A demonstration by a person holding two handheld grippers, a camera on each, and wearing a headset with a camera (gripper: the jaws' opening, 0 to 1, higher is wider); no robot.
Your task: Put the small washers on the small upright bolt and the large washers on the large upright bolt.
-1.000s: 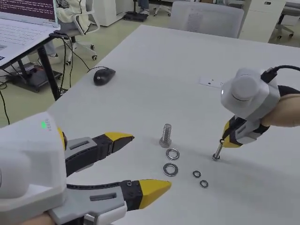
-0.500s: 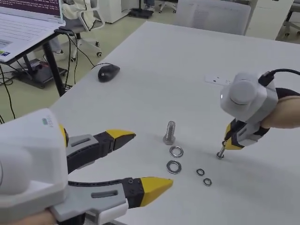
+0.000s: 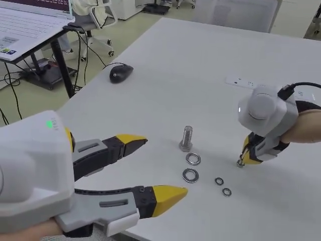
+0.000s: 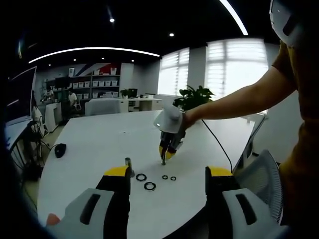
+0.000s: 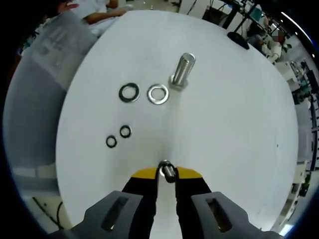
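— What else lies on the white table (image 3: 210,55)?
— A black mouse (image 3: 121,73) near the left edge. A flat white strip (image 3: 239,82) lies further in, well apart from it.
— And beyond that edge?
— An open laptop (image 3: 25,22) on a black stand (image 3: 61,65). Cables (image 3: 84,55) hang under it to the floor (image 3: 35,108), and a white office chair (image 3: 100,15) is behind. A green plant (image 4: 197,96) stands by the windows (image 4: 234,69).

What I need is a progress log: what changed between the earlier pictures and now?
The right gripper, shut on the small bolt, sank slightly toward the table, so less bolt shows below its tongs. Nothing taken or released. The large bolt, large washers, small washers and open left gripper stayed put; the rest is camera motion.
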